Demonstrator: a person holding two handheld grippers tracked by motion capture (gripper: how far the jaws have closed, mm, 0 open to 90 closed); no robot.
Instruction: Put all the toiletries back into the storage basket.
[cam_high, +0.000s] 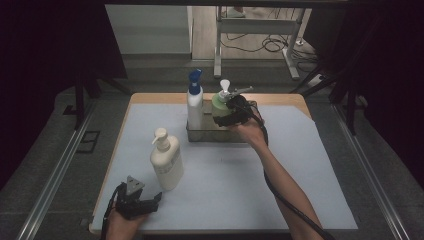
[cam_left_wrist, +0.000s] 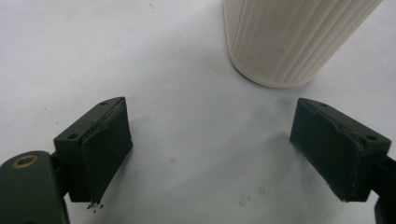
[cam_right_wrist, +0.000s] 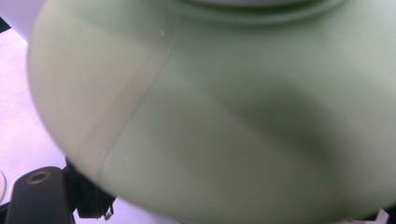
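High view, bottle: green bottle (cam_high: 218, 106) with a white pump stands in the metal tray (cam_high: 200, 135) at the far middle of the bench (cam_high: 225, 180), just beside a white bottle with a blue top (cam_high: 194, 100).
High view, right gripper (cam_high: 231, 111): against the green bottle's side, fingers holding it.
High view, left gripper (cam_high: 136, 202): at the near left edge, close to a cream pump bottle (cam_high: 166, 160).
Left gripper view: fingers (cam_left_wrist: 100, 149) wide apart over the white mat, nothing between them; the cream bottle's ribbed base (cam_left_wrist: 285, 42) stands just ahead.
Right gripper view: green bottle (cam_right_wrist: 233, 116) sits between the fingers, very close and blurred.
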